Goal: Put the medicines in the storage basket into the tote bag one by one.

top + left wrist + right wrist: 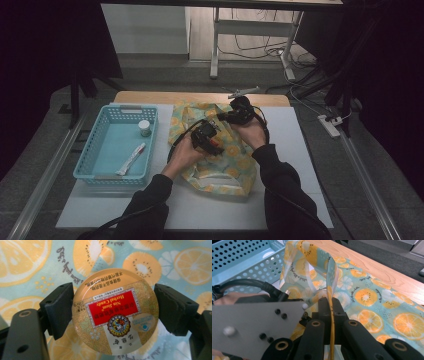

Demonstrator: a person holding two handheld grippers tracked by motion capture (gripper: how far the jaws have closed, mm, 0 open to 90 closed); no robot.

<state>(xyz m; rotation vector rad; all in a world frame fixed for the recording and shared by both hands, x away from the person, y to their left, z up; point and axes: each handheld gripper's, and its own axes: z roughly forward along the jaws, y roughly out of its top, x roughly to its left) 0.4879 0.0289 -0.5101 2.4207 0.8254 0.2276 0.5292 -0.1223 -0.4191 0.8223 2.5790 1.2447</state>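
Candy tin [115,312] above fruit-print bag [220,165] on white table mat [200,205].

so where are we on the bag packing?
Done: the right gripper is shut on the edge of the fruit-print bag, lifting it. In hand: the left gripper holds a round candy tin over the bag; whether it is past the mouth I cannot tell. Left: releasing the tin, and probably the small jar and tube lying in the blue basket.
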